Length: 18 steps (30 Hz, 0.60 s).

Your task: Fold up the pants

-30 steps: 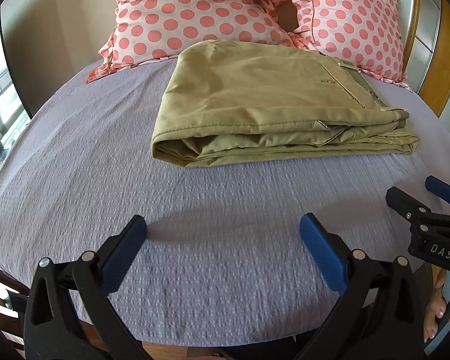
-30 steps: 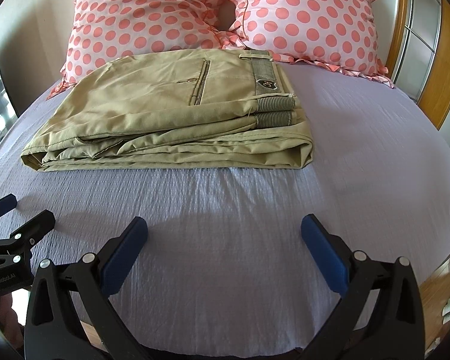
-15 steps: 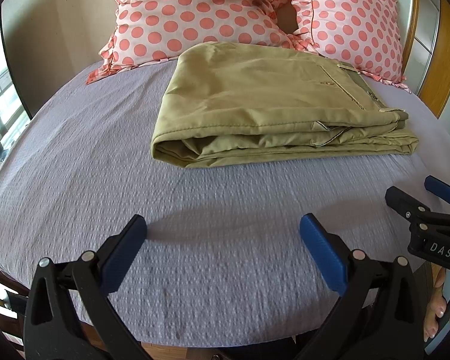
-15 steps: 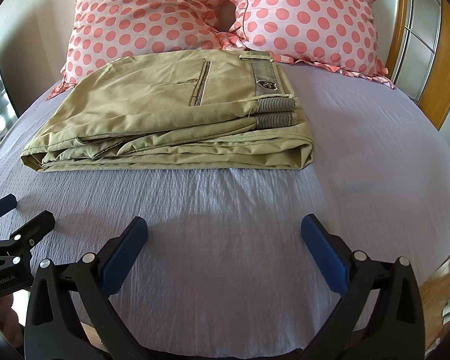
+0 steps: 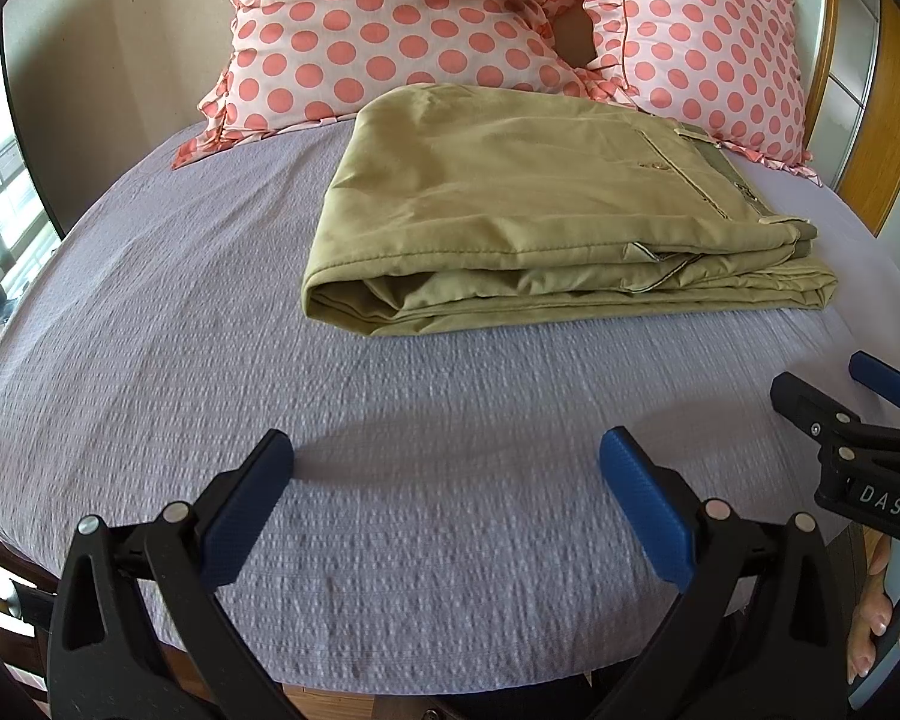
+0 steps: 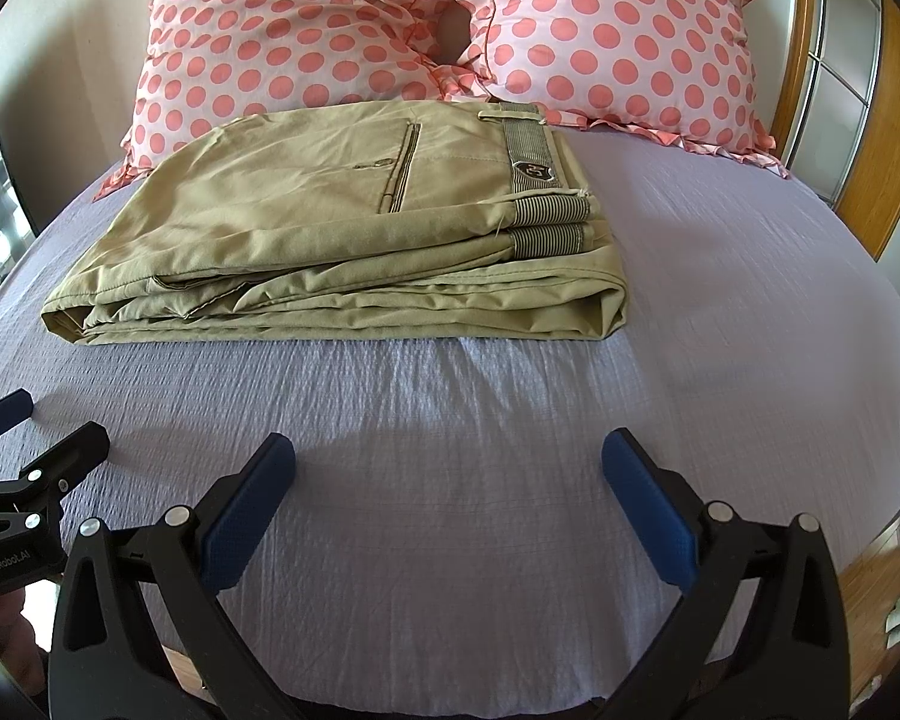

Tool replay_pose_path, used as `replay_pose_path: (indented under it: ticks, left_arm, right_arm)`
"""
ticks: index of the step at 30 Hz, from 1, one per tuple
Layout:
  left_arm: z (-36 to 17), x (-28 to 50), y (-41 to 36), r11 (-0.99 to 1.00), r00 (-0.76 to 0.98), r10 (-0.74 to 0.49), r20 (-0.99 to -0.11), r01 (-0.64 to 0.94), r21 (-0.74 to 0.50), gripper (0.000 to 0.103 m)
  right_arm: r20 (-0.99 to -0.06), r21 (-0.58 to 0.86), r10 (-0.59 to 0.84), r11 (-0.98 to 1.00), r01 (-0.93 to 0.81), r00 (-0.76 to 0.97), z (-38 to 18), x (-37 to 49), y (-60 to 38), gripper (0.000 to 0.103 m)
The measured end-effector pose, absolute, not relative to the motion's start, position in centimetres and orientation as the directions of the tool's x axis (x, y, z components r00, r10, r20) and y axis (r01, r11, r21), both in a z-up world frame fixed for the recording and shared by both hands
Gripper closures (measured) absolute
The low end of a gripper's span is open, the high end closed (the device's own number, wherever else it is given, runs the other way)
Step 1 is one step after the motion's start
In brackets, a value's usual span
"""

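Note:
The khaki pants (image 5: 528, 210) lie folded in a flat rectangular stack on the lilac bedsheet (image 5: 390, 420), in front of the pillows. In the right wrist view the pants (image 6: 342, 228) show a back pocket and a striped waistband at their right end. My left gripper (image 5: 447, 462) is open and empty, over the sheet near the bed's front edge, well short of the pants. My right gripper (image 6: 450, 462) is open and empty too, likewise short of the pants. The right gripper also shows at the right edge of the left wrist view (image 5: 852, 390); the left gripper shows at the left edge of the right wrist view (image 6: 36, 426).
Two pink pillows with coral dots (image 6: 306, 30) (image 6: 618, 36) lean at the head of the bed, just behind the pants. A wooden headboard and wardrobe frame (image 6: 882, 138) stand at the right. The bed's front edge (image 5: 390, 678) lies just under my grippers.
Both grippers have drawn back very slightly from the pants. The pants have not moved and both grippers stay open.

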<state>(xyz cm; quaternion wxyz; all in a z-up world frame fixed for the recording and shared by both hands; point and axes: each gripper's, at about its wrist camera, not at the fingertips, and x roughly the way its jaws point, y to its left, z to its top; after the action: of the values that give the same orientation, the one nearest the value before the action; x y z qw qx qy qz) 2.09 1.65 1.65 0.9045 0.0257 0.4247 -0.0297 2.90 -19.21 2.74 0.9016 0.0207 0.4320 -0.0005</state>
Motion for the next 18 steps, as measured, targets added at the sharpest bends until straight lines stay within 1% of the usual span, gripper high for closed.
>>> replay_pose_path:
  ticks: [18]
  left_arm:
    - [1.55,2.06,1.59,0.997,0.632,-0.030,-0.775,0.077,0.024,0.002]
  right_arm:
    - [-0.779,0.037,0.016,0.999,0.020,0.627,2.73,2.91,-19.18,0.001]
